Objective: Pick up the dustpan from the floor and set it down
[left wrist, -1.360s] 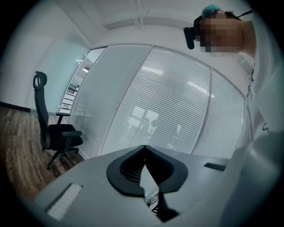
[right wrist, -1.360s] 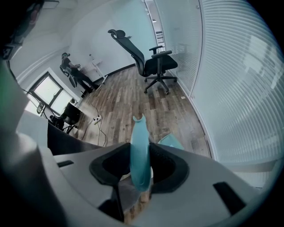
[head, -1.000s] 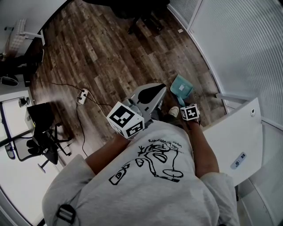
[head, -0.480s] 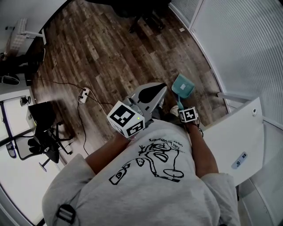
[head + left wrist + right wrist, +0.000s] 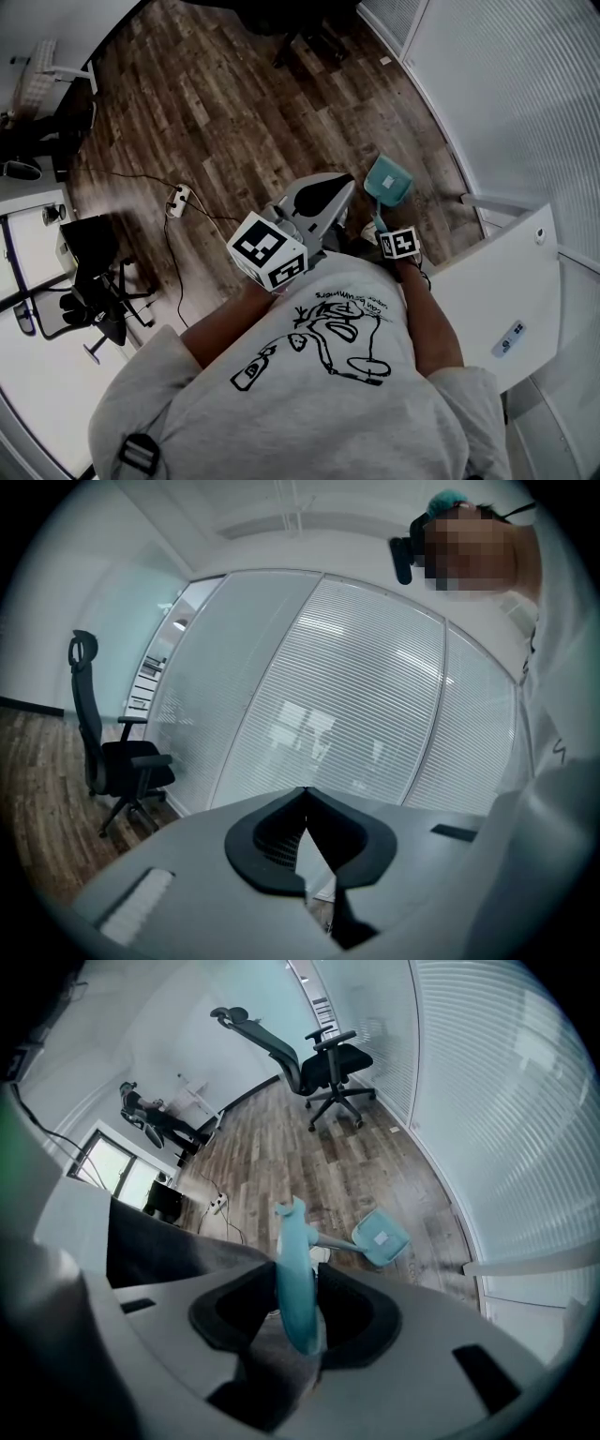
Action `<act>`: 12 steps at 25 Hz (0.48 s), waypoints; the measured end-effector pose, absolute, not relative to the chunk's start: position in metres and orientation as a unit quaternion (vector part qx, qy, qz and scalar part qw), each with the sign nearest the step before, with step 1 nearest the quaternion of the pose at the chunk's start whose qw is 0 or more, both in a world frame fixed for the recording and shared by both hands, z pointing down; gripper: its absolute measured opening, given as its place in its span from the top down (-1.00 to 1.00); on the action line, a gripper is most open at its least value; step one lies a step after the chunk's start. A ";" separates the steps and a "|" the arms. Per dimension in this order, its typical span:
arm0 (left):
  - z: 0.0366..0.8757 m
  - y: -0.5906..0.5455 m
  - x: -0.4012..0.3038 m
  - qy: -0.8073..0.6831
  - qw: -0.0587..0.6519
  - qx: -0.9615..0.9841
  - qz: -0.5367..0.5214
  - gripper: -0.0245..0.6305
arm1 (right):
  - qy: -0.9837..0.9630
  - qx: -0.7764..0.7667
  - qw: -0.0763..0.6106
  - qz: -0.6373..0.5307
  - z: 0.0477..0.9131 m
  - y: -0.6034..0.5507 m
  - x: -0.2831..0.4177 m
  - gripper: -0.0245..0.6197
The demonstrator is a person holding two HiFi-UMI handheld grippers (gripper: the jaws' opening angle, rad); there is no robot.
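Note:
The teal dustpan's pan [image 5: 387, 180] rests on the wood floor by the blinds-covered glass wall. Its long handle [image 5: 291, 1269] rises straight up into my right gripper [image 5: 300, 1283], which is shut on the handle, both black pads against it. In the head view the right gripper [image 5: 386, 231] sits just below the pan, under its marker cube. The pan [image 5: 380, 1237] shows beyond the jaws in the right gripper view. My left gripper [image 5: 342, 186] is held level beside it, jaws together and empty; its tips [image 5: 305, 794] meet in front of the blinds.
A white desk panel [image 5: 497, 281] stands close on the right of the dustpan. A power strip with a cable [image 5: 175, 202] lies on the floor to the left. Black office chairs [image 5: 323, 1058] [image 5: 89, 300] stand farther off. Glass wall [image 5: 506, 94] bounds the right side.
My right gripper has shifted slightly toward the dustpan, and the pan sits a little farther up the head view. The left gripper has stayed still.

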State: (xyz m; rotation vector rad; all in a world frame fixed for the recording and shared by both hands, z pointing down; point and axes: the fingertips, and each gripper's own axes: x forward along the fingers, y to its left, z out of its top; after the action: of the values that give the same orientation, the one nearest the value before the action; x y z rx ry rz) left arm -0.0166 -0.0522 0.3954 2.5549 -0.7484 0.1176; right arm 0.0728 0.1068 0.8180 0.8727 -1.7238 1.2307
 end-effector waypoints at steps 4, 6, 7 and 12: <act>0.396 -0.051 -0.014 -0.272 0.235 0.932 0.041 0.92 | -0.696 0.351 0.396 0.486 0.812 0.102 0.071 0.47; 0.396 -0.052 -0.013 -0.271 0.235 0.933 0.040 0.92 | -0.697 0.359 0.387 0.486 0.809 0.097 0.073 0.47; 0.395 -0.052 -0.013 -0.270 0.235 0.933 0.039 0.92 | -0.698 0.363 0.383 0.485 0.806 0.094 0.075 0.47; 0.393 -0.056 -0.011 -0.269 0.233 0.934 0.036 0.92 | -0.705 0.383 0.357 0.479 0.792 0.077 0.084 0.47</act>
State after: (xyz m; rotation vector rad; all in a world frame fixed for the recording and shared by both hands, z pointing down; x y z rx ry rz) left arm -0.0107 -0.0558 0.3931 2.5648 -0.7391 0.0992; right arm 0.0845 0.0774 0.7924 0.9883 -1.8193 1.2376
